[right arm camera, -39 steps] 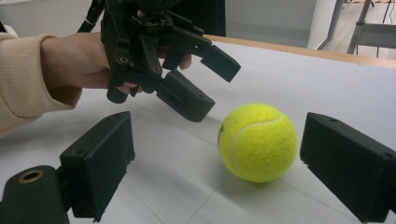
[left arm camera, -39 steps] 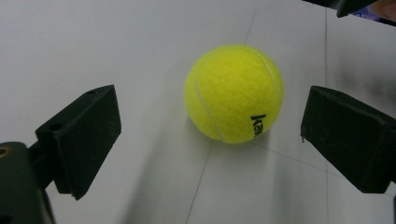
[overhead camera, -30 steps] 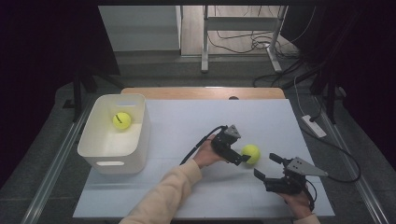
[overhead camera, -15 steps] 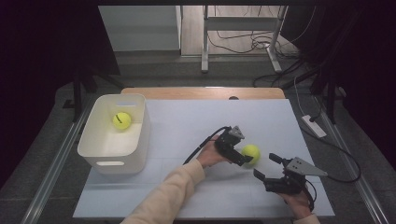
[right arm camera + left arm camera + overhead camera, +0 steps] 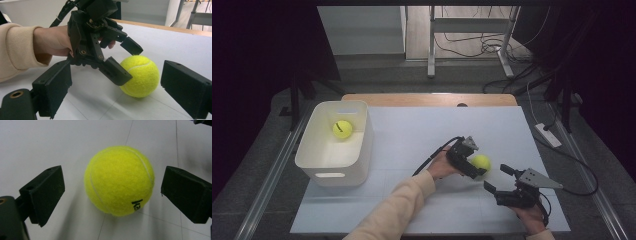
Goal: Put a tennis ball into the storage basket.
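Yellow tennis ball [image 5: 119, 180] sits between open left claw [image 5: 112, 192].

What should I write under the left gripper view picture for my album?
Open left gripper jaws either side of a yellow tennis ball on the white table.

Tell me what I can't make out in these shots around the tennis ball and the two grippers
1. Whether the left gripper touches the tennis ball: its near jaw covers the contact spot in the right gripper view; the left gripper view shows gaps.
2. The ball's printed mark: curves out of sight, left gripper view.
3. The bin's near inside floor: hidden by its front wall, high view.
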Motion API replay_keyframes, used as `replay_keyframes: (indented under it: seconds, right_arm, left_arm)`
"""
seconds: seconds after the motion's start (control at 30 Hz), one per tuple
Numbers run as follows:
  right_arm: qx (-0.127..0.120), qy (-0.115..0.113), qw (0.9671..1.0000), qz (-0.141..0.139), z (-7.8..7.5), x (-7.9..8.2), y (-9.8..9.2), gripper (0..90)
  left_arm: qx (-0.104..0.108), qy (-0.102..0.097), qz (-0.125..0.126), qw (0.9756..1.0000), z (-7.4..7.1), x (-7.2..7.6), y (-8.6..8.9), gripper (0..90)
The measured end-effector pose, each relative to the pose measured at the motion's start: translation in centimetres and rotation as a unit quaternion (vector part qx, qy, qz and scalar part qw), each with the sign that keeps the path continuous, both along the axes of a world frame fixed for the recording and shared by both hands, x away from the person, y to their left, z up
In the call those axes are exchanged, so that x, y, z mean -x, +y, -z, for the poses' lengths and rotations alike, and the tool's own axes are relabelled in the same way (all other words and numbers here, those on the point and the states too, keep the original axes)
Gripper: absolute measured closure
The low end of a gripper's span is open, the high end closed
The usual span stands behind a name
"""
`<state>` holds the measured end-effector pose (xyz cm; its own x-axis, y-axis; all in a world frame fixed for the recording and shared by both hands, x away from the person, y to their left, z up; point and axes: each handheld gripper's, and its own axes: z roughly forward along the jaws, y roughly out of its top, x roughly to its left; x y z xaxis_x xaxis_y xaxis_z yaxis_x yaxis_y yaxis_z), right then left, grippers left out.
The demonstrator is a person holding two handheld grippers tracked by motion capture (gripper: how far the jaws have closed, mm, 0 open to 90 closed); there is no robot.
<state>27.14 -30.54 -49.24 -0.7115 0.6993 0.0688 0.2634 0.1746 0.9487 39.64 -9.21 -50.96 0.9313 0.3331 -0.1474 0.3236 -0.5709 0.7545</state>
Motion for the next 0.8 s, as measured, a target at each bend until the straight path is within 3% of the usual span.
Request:
replay_keyframes:
  seconds: [0.37, 0.5, 0.6, 0.8]
  right_arm:
    - [0.0, 0.001, 1.0, 0.0, 0.1, 0.0, -0.1, 9.7]
    - [0.0, 0.0, 1.0, 0.001, 0.1, 0.0, -0.1, 9.7]
    - [0.0, 0.001, 1.0, 0.001, 0.1, 0.0, -0.2, 9.7]
    - [0.001, 0.0, 1.0, 0.002, 0.1, 0.0, -0.1, 9.7]
  left_arm:
    - [-0.008, 0.007, 0.003, 0.9999, 0.8, -0.3, -1.0, 8.2]
    - [-0.013, 0.01, 0.004, 0.9999, 1.1, -0.4, -1.2, 14.5]
    - [-0.01, 0.009, 0.011, 0.9999, 1.1, -0.3, -1.3, 25.0]
    - [-0.022, -0.002, 0.01, 0.9997, 0.8, 0.0, -1.5, 26.4]
